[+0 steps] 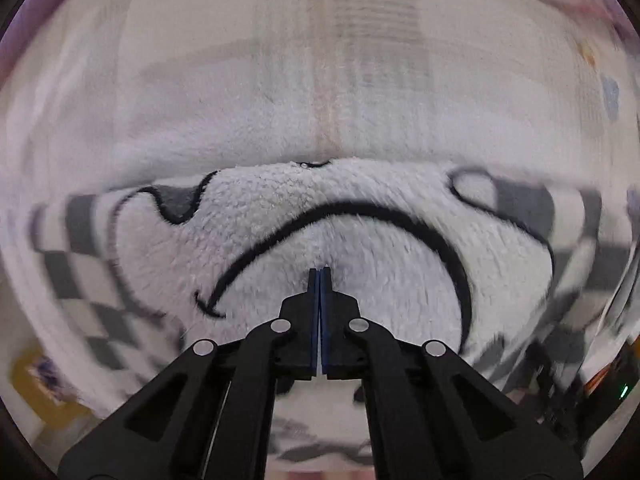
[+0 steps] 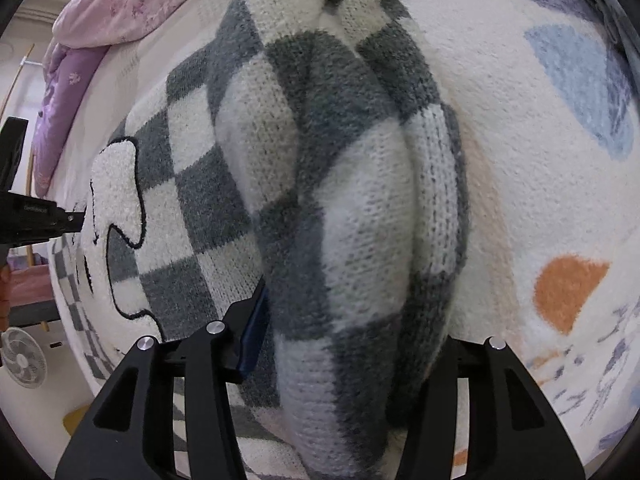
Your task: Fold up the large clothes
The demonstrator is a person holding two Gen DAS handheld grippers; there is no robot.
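A grey-and-white checked knit sweater [image 2: 224,184] lies on the bed, with a fluffy white patch outlined in black [image 1: 360,240] on it. In the left wrist view my left gripper [image 1: 320,270] points down onto that patch, its blue pads pressed together. I cannot tell whether any pile is caught between them. Its tip also shows at the left edge of the right wrist view as the left gripper [image 2: 76,218], touching the patch [image 2: 116,184]. My right gripper [image 2: 340,292] holds a thick rolled fold of the sweater [image 2: 360,220]. The fold fills the gap and hides the right finger.
The bed sheet [image 2: 540,200] is cream with blue and orange shapes. A pink and purple quilt [image 2: 112,12] is bunched at the far left of the bed. A white fan [image 2: 22,360] stands on the floor beside the bed.
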